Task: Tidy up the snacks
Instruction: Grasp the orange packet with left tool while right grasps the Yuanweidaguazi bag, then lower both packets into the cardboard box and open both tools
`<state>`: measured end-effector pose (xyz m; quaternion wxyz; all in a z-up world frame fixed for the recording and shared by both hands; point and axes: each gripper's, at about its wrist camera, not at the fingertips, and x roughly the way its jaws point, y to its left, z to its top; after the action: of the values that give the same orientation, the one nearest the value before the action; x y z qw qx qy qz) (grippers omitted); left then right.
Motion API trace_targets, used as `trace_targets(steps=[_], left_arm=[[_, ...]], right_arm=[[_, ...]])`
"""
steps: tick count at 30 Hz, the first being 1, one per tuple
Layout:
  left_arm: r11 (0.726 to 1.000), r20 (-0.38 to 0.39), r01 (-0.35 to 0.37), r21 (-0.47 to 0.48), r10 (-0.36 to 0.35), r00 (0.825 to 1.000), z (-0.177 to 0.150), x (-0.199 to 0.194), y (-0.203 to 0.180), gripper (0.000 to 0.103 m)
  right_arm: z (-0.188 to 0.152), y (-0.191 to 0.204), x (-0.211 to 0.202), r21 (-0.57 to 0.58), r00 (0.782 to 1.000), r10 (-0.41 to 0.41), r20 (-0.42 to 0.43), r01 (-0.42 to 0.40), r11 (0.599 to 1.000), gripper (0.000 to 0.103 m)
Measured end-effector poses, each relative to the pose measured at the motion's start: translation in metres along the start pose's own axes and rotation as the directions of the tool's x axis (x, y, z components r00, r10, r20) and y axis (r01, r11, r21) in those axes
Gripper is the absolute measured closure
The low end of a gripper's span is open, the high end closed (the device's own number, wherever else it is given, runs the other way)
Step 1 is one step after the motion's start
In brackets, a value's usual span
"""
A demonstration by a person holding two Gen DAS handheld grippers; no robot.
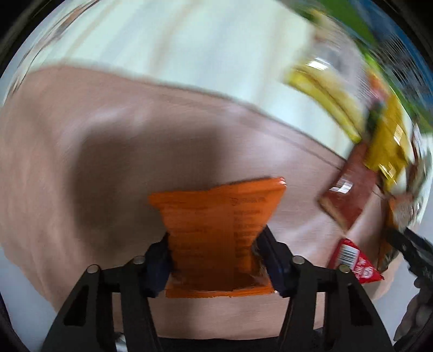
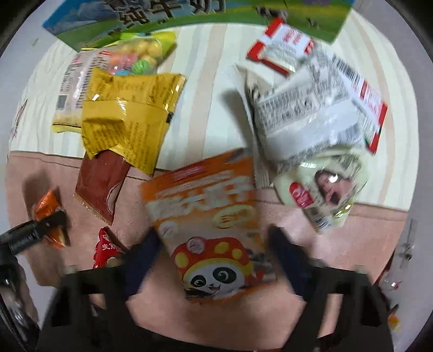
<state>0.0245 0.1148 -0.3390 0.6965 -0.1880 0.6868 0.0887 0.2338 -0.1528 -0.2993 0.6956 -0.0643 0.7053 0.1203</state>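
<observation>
Low in the left wrist view, my left gripper (image 1: 213,260) pinches the small orange packet (image 1: 219,230) over the pink mat (image 1: 81,151). My right gripper (image 2: 213,260) straddles the panda snack bag (image 2: 208,224); through the blur its pads seem not to press. Beyond, yellow packets (image 2: 130,113) lie upper left, white wrappers (image 2: 305,119) upper right.

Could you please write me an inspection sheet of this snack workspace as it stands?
Surface: pink mat beside a striped cream cloth.
Job's things: orange packet; panda packet; yellow packets, brown packet, white packets in heaps.
Clutter: green printed box at the far edge.
Grippers: left gripper pinches the orange packet; right gripper straddles the panda packet, contact too blurred to judge.
Cables: nothing seen.
Surroundings: pale floor.
</observation>
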Motion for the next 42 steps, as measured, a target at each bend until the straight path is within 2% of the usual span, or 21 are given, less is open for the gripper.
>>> trace_targets(steps=[3, 6, 8, 9, 11, 13, 18, 20, 24, 29, 30, 32, 37, 39, 40, 42], left_arm=[[0.998, 0.008, 0.012, 0.068, -0.012, 1.0, 0.002, -0.001, -0.032, 0.049], [0.994, 0.007, -0.004, 0.112, 0.003, 1.0, 0.003, 0.004, -0.051, 0.049], [0.991, 0.001, -0.018, 0.129, 0.018, 1.0, 0.007, 0.007, -0.058, 0.048], [0.991, -0.001, -0.018, 0.136, 0.018, 1.0, 0.007, 0.006, -0.064, 0.047], [0.99, -0.007, -0.013, 0.137, 0.015, 1.0, 0.001, 0.013, -0.078, 0.047], [0.99, -0.014, -0.012, 0.137, 0.014, 1.0, 0.005, 0.013, -0.076, 0.047], [0.99, -0.011, -0.031, 0.137, 0.033, 0.999, 0.009, 0.024, -0.072, 0.047], [0.99, -0.009, -0.033, 0.136, 0.034, 0.999, 0.02, 0.024, -0.073, 0.047], [0.99, -0.005, -0.036, 0.134, 0.037, 0.999, 0.017, 0.019, -0.075, 0.047], [0.99, -0.008, -0.032, 0.136, 0.034, 0.999, 0.017, 0.013, -0.073, 0.047], [0.99, -0.011, -0.029, 0.135, 0.031, 0.999, 0.017, 0.013, -0.071, 0.047], [0.99, -0.015, -0.026, 0.136, 0.028, 0.999, 0.019, 0.013, -0.068, 0.047], [0.989, -0.018, -0.041, 0.139, 0.043, 0.999, 0.017, 0.018, -0.068, 0.047], [0.99, -0.017, -0.044, 0.136, 0.047, 0.999, 0.017, 0.016, -0.068, 0.048], [0.99, -0.017, -0.046, 0.134, 0.049, 0.999, 0.017, 0.015, -0.069, 0.05], [0.992, -0.018, -0.037, 0.121, 0.04, 0.999, 0.016, 0.01, -0.068, 0.053]], right_arm=[[-0.008, -0.018, -0.001, 0.154, 0.998, 0.055, -0.013, -0.052, 0.987, 0.037], [-0.021, -0.041, -0.003, 0.312, 0.985, 0.169, -0.03, -0.151, 0.938, 0.036], [-0.025, -0.05, -0.002, 0.36, 0.971, 0.237, -0.038, -0.208, 0.909, 0.028], [-0.026, -0.053, -0.003, 0.365, 0.969, 0.243, -0.035, -0.214, 0.906, 0.026], [-0.027, -0.056, -0.006, 0.351, 0.974, 0.227, -0.023, -0.205, 0.914, 0.025], [-0.028, -0.055, -0.007, 0.323, 0.98, 0.199, -0.028, -0.179, 0.929, 0.025], [-0.035, -0.024, 0.002, 0.296, 0.989, 0.146, -0.039, -0.128, 0.947, 0.025], [-0.037, -0.015, 0.008, 0.291, 0.992, 0.119, -0.034, -0.104, 0.951, 0.029], [-0.044, 0.003, 0.014, 0.272, 0.998, 0.064, -0.025, -0.055, 0.961, 0.039], [-0.064, 0.007, 0.022, 0.271, 0.997, 0.071, -0.029, -0.06, 0.961, 0.038], [-0.052, 0.001, 0.025, 0.263, 0.997, 0.072, -0.04, -0.059, 0.963, 0.038], [-0.055, 0.001, 0.023, 0.27, 0.996, 0.081, -0.044, -0.066, 0.961, 0.03], [-0.059, -0.005, 0.032, 0.297, 0.995, 0.087, -0.057, -0.066, 0.953, 0.028], [-0.054, -0.005, 0.034, 0.307, 0.995, 0.089, -0.047, -0.071, 0.949, 0.031], [-0.056, -0.005, 0.031, 0.306, 0.996, 0.088, -0.033, -0.074, 0.949, 0.04], [-0.055, -0.007, 0.029, 0.308, 0.995, 0.097, -0.021, -0.085, 0.947, 0.043]])
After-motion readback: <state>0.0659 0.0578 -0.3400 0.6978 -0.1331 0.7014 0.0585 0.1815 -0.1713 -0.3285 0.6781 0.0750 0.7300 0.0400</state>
